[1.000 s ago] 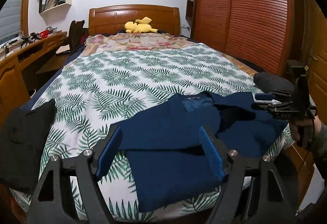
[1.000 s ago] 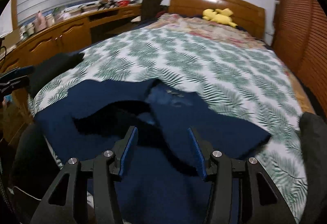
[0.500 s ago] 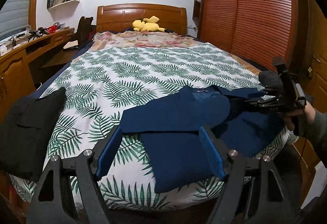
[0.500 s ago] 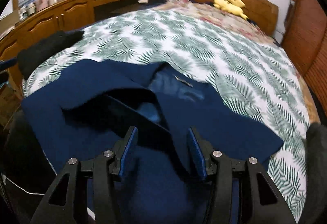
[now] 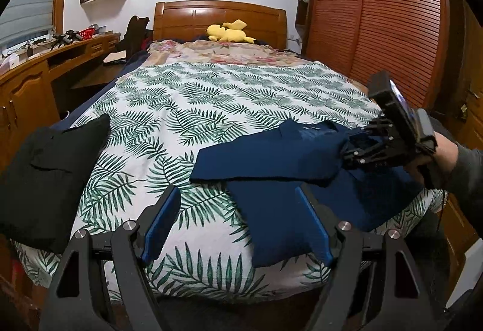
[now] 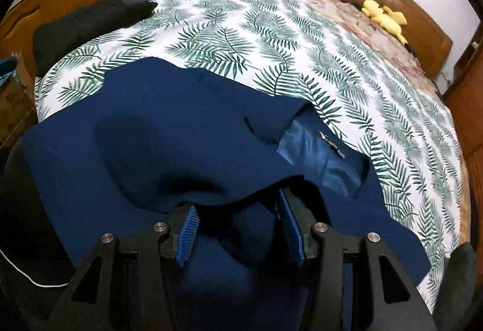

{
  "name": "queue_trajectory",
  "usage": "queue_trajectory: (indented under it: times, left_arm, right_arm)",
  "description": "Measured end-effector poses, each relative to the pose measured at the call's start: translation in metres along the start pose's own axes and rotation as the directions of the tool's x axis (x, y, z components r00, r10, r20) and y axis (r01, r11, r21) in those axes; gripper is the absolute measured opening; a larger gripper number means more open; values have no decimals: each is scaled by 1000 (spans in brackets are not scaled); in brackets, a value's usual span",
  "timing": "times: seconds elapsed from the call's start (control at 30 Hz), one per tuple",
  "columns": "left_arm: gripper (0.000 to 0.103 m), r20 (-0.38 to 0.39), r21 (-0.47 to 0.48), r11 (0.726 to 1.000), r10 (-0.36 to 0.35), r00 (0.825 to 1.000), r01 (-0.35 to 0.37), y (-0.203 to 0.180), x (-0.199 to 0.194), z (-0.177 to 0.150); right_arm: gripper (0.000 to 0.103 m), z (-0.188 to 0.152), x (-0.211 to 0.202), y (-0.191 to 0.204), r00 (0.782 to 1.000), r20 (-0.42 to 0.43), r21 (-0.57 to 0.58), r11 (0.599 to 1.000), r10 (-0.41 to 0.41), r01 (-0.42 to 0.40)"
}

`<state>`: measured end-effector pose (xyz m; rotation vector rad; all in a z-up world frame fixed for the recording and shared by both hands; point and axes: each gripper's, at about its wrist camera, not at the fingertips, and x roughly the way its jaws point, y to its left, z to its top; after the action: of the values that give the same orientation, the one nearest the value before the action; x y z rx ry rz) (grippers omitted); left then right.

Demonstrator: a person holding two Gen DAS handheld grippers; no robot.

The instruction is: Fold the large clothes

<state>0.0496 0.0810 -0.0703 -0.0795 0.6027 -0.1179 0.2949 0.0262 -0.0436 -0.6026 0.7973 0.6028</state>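
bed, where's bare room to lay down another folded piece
Free: the leaf-print cover between the black folded garment at its left edge and the navy blue garment, and up to the floral blanket. Crowded: the near right corner, where the right claw is closing under the navy fabric.

navy garment (image 6: pixel 169 131) rumpled on bed

The bed (image 5: pixel 211 107), under a white leaf-print cover, carries a navy garment (image 5: pixel 280 168) at lower right of the left wrist frame, a black garment (image 5: pixel 45 168) at left, and a yellow plush toy (image 5: pixel 229 32) top centre.
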Motion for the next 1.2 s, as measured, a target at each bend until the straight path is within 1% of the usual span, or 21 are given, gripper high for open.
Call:
queue_trajectory:
  times: [0.03, 0.07, 0.13, 0.17, 0.27, 0.33, 0.37, 0.43, 0.47, 0.5, 0.53, 0.57, 0.6, 0.73, 0.83, 0.93, 0.97, 1.07, 1.2]
  left_arm:
    - [78, -2, -1, 1000, 1, 1000, -1, 1, 1, 0]
    - [78, -4, -2, 1000, 1, 1000, -1, 2, 2, 0]
    - [78, -9, -2, 1000, 0, 1000, 0, 2, 3, -2]
    - [78, -11, -2, 1000, 0, 1000, 0, 2, 4, -2]
    - [78, -22, 0, 1000, 2, 1000, -2, 0, 8, -2]
    - [78, -25, 8, 1000, 5, 1000, -5, -2, 9, -1]
    - [78, -24, 11, 1000, 3, 1000, -3, -3, 8, 0]
    - [78, -21, 18, 1000, 1, 1000, -1, -6, 7, 2]
    - [78, -20, 23, 1000, -1, 1000, 1, -7, 6, 3]
    - [78, -18, 28, 1000, -2, 1000, 2, -9, 4, 3]
    - [78, -18, 32, 999, -2, 1000, 3, -10, 4, 3]
    - [78, -18, 35, 999, -3, 1000, 4, -11, 3, 4]
    - [78, -19, 38, 999, -6, 1000, 7, -13, 3, 3]
    - [78, -22, 40, 999, -13, 1000, 14, -16, 4, 3]
    - [78, -24, 36, 999, -18, 1000, 19, -16, 8, 4]
    - [78, -22, 32, 999, -19, 1000, 20, -17, 11, 5]
    - [78, -23, 29, 999, -21, 1000, 22, -17, 12, 5]
    - [78, -25, 24, 999, -24, 999, 25, -18, 14, 6]
    - [78, -25, 34, 999, -27, 999, 28, -22, 15, 8]
  right_arm:
    - [17, 6, 1, -2, 1000, -2, -3, 1000, 23, -23]
    - [2, 12, 4, -2, 999, 2, -11, 999, 37, -37]
    - [2, 25, 0, -7, 998, 58, -41, 999, 14, -12]
    - [2, 32, -2, -13, 996, 87, -35, 999, 8, -5]
    - [2, 57, -5, -40, 985, 168, 41, 999, -42, 35]
    - [2, 70, -2, -56, 978, 194, 89, 994, -74, 57]
    - [2, 78, 2, -67, 973, 206, 127, 988, -107, 82]
    - [4, 85, 12, -85, 967, 199, 213, 971, -156, 113]
    - [9, 88, 18, -91, 970, 187, 249, 962, -157, 108]
    - [18, 90, 25, -96, 974, 162, 284, 953, -157, 106]
    - [31, 91, 29, -97, 975, 138, 307, 944, -172, 123]
    - [39, 91, 33, -99, 973, 117, 324, 934, -198, 151]
    - [40, 92, 35, -100, 971, 105, 332, 928, -216, 170]
    - [42, 92, 30, -95, 968, 121, 321, 931, -221, 173]
    - [43, 85, 19, -92, 967, 144, 307, 939, -210, 158]
    - [44, 82, 10, -84, 958, 180, 276, 947, -221, 167]
    - [46, 82, 7, -81, 958, 193, 268, 951, -212, 156]
    - [47, 77, 0, -70, 959, 214, 250, 959, -188, 132]
    - [48, 58, -9, -63, 964, 240, 234, 971, -112, 55]
